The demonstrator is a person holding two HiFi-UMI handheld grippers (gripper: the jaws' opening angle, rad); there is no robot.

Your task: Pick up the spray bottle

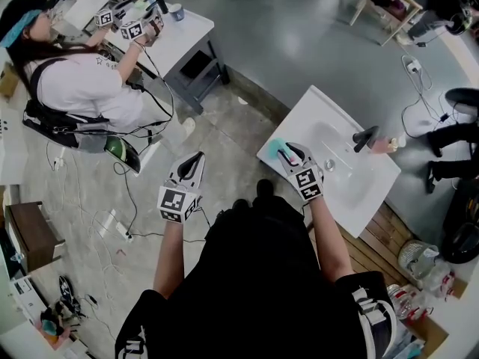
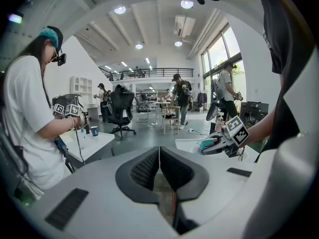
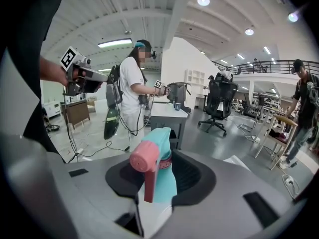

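Grey floor [image 1: 299, 43] fills the upper middle of the head view, turning to stone tiles toward the lower left. A white washbasin [image 1: 359, 193] sits at centre right, set at a slant, with a dark tap [image 1: 365, 137] at its far edge. In the upper left, a second person in a white shirt [image 1: 75, 84] works at a white tabletop [image 1: 183, 36] with a marker-cubed tool in each hand.

The left claw [image 1: 193, 163] hangs over the tiles at centre, well apart from the basin. In the left gripper view its dark pads [image 2: 149, 166] are pressed together with nothing between them.

The right claw [image 1: 288, 155] reaches over the basin's near-left corner and pinches the spray bottle [image 1: 277, 146]. In the right gripper view the teal bottle stands upright between the pads [image 3: 192, 173], which bear on both sides of its body, and its pink nozzle [image 3: 144, 157] and trigger face the camera. Whether its base is off the basin cannot be told.
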